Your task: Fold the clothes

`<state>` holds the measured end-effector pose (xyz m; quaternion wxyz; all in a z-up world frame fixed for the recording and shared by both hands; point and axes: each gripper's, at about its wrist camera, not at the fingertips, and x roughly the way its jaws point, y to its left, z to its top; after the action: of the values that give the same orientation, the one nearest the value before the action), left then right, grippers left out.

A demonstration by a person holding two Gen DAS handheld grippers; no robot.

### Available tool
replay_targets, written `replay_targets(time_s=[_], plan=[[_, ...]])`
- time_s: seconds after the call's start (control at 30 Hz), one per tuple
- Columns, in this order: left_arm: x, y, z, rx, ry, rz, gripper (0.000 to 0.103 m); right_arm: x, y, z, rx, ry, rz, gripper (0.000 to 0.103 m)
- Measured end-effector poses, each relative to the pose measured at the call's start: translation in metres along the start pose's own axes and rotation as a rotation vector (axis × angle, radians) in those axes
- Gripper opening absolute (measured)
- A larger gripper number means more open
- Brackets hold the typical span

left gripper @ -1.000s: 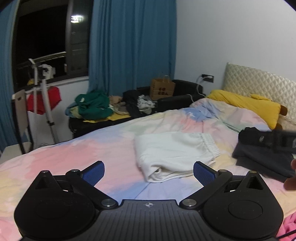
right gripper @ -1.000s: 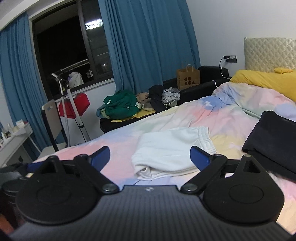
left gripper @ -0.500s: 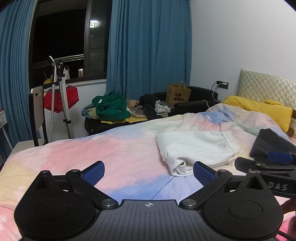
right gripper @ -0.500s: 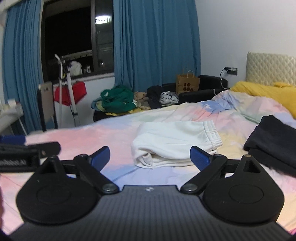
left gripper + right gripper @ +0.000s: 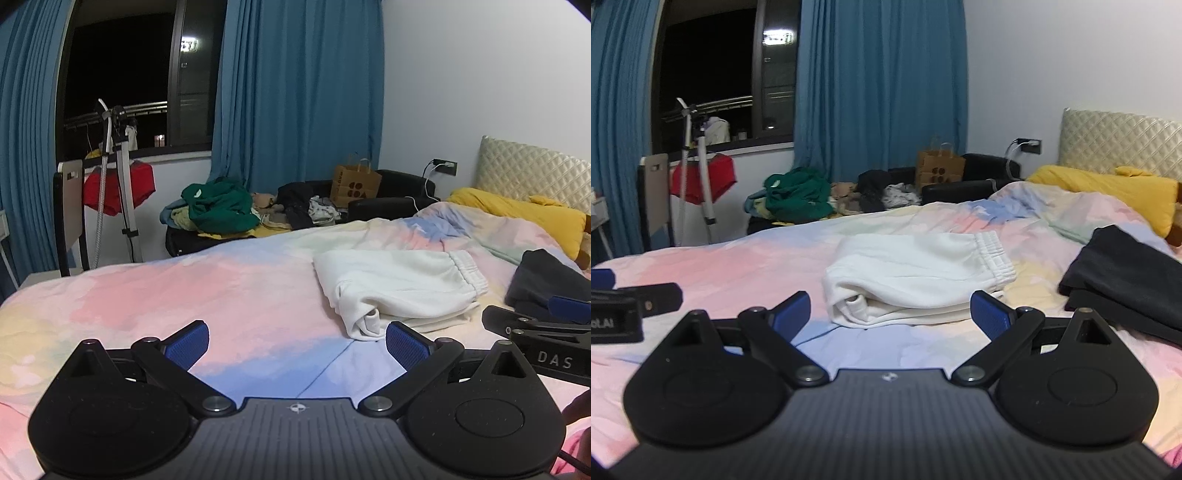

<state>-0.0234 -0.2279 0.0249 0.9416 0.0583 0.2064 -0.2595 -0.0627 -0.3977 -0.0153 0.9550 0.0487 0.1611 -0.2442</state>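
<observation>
White sweatpants (image 5: 399, 284) are lying folded on the bed, on top of the pastel tie-dye duvet (image 5: 221, 291), elastic waistband facing the headboard (image 5: 1119, 136). A folded dark garment (image 5: 1126, 273) sits near them on the right, not touching. Both tools are held just above the duvet with nothing in them: left tool (image 5: 297, 341) has its blue pads spread wide, right tool (image 5: 890, 314) is just as wide, with the sweatpants showing between its fingers. Yellow pillow (image 5: 1108, 188) up by the headboard.
</observation>
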Motion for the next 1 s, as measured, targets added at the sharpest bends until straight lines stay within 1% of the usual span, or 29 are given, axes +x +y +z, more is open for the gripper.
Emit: replay_targets(time_s=[0.07, 0.13, 0.3, 0.4, 0.53, 0.63, 1.0], plan=[[0.003, 0.000, -0.002, -0.005, 0.002, -0.008, 0.103, 0.002, 0.005, -0.002, -0.020, -0.011, -0.012, 0.095], [0.006, 0.001, -0.003, -0.011, 0.006, -0.014, 0.103, 0.003, 0.012, -0.003, -0.051, -0.019, -0.006, 0.095], [0.007, -0.004, -0.007, 0.004, -0.006, 0.003, 0.103, 0.005, 0.019, -0.004, -0.084, -0.029, 0.015, 0.095], [0.009, -0.005, -0.009, 0.002, -0.003, 0.004, 0.103, 0.004, 0.013, -0.004, -0.044, -0.027, 0.012, 0.095], [0.010, -0.004, -0.009, -0.001, -0.005, 0.015, 0.103, 0.009, -0.003, -0.004, 0.060, 0.007, -0.003, 0.095], [0.008, -0.002, -0.008, -0.006, -0.013, 0.021, 0.103, 0.012, -0.009, -0.006, 0.098, 0.027, -0.008, 0.095], [0.009, 0.002, -0.009, -0.017, -0.006, 0.036, 0.103, 0.012, -0.005, -0.007, 0.071, 0.022, -0.008, 0.095]])
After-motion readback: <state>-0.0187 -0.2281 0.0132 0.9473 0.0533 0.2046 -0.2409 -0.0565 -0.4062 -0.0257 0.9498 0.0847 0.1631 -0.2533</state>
